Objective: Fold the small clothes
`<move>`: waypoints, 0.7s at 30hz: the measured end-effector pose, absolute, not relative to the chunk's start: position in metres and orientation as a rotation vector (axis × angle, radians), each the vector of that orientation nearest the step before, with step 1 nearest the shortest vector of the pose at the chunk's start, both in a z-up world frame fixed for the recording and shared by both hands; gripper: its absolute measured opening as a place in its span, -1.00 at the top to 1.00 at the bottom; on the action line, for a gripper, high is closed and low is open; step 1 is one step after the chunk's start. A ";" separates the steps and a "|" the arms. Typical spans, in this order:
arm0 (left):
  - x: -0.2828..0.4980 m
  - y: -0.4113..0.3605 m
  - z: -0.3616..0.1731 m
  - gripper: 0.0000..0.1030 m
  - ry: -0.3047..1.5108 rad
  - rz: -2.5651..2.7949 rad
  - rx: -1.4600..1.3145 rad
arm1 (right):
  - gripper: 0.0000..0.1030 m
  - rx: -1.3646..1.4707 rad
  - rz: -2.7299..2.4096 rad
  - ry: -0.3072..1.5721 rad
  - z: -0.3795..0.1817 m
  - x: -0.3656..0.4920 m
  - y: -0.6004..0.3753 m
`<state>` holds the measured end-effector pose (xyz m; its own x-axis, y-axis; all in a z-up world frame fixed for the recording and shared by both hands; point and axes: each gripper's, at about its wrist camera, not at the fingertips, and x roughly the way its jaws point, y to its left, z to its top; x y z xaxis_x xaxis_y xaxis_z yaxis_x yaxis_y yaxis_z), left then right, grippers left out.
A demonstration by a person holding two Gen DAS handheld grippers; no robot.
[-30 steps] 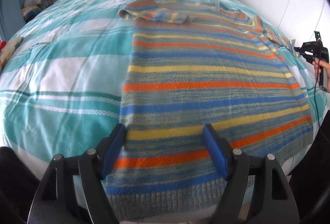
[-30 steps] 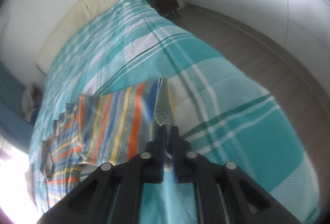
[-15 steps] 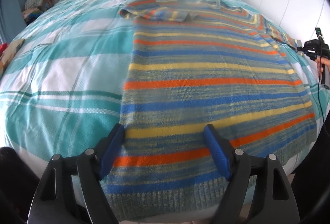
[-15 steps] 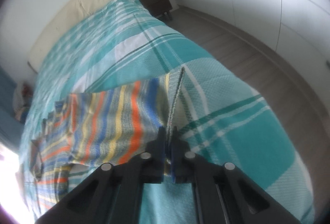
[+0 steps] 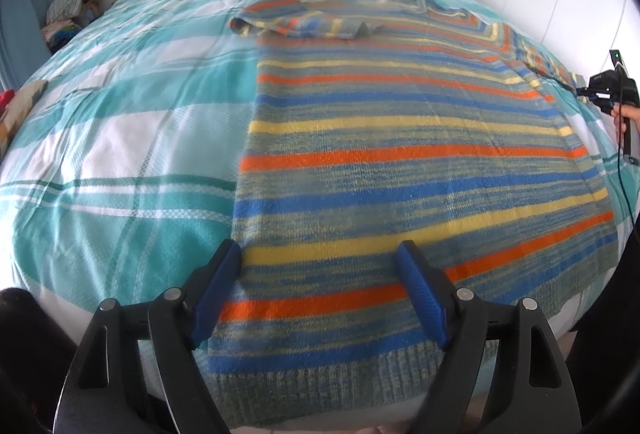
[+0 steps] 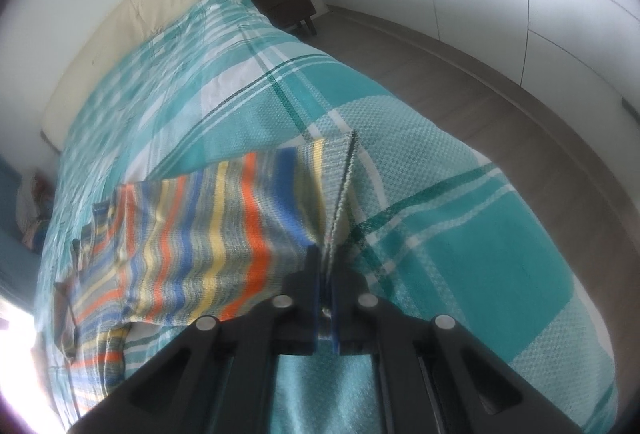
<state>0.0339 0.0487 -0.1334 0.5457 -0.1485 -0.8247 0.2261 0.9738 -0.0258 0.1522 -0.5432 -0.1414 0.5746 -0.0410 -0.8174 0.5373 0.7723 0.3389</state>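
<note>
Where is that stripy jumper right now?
The striped sweater lies spread flat on the teal plaid bedspread, toward its right side in the left wrist view. The right gripper pinches the cuff of its outstretched sleeve near the bed's edge.

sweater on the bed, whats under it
The sweater lies spread on a teal plaid blanket, which shows on all sides of it. Whatever is directly beneath the knit is covered. The right tool holds one sleeve cuff lifted off the blanket.

Knitted sweater [image 5: 400, 162] striped orange, blue, yellow and grey-green, grey ribbed hem; spread on teal-and-white plaid woven bedspread [image 5: 120, 138]. Cream headboard cushion [image 6: 120, 34] beyond bedspread. Blue gripper pads [image 5: 216, 294].
</note>
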 end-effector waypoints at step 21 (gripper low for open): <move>0.035 0.048 -0.137 -0.83 0.974 -0.209 0.102 | 0.89 0.594 -0.526 0.911 -0.131 0.100 -0.572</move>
